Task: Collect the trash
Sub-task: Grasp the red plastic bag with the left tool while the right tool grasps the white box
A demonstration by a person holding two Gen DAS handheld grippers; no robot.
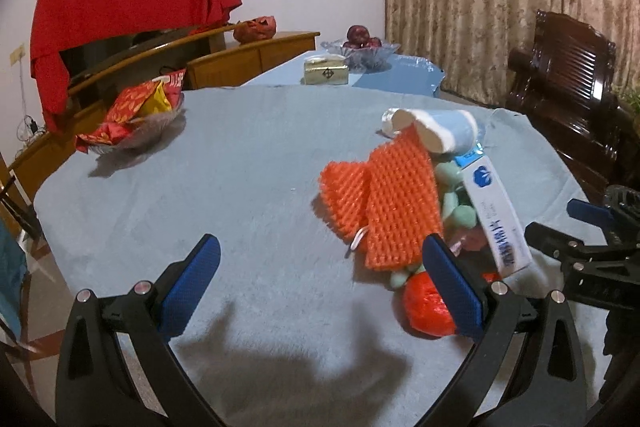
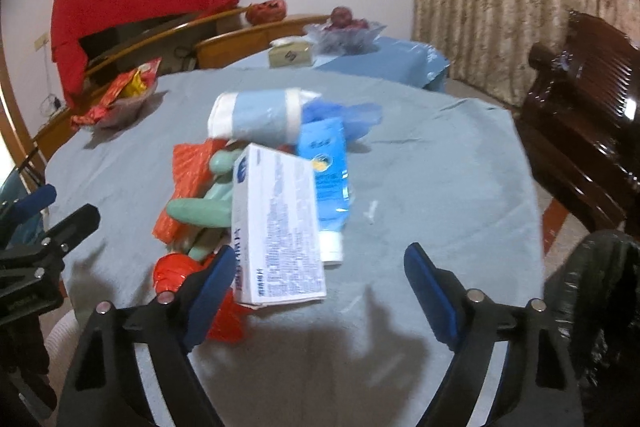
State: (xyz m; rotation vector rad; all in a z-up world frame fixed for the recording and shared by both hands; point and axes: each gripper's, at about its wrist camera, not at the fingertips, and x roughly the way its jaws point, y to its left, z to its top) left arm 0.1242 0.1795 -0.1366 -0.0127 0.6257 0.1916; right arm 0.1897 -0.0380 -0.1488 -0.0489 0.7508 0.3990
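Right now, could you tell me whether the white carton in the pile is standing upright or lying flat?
Lying down, tilted: the white carton shows its broad printed face upward, propped on the green pieces and the blue tube.

One white box (image 2: 276,227), one blue tube (image 2: 328,183), one bag roll (image 2: 256,119).

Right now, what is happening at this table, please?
A person holds two claws over a pile of trash on the grey-blue tablecloth. Both the left claw and the right claw are open and empty. The right one is nearest the white box; the orange mesh lies before the left.
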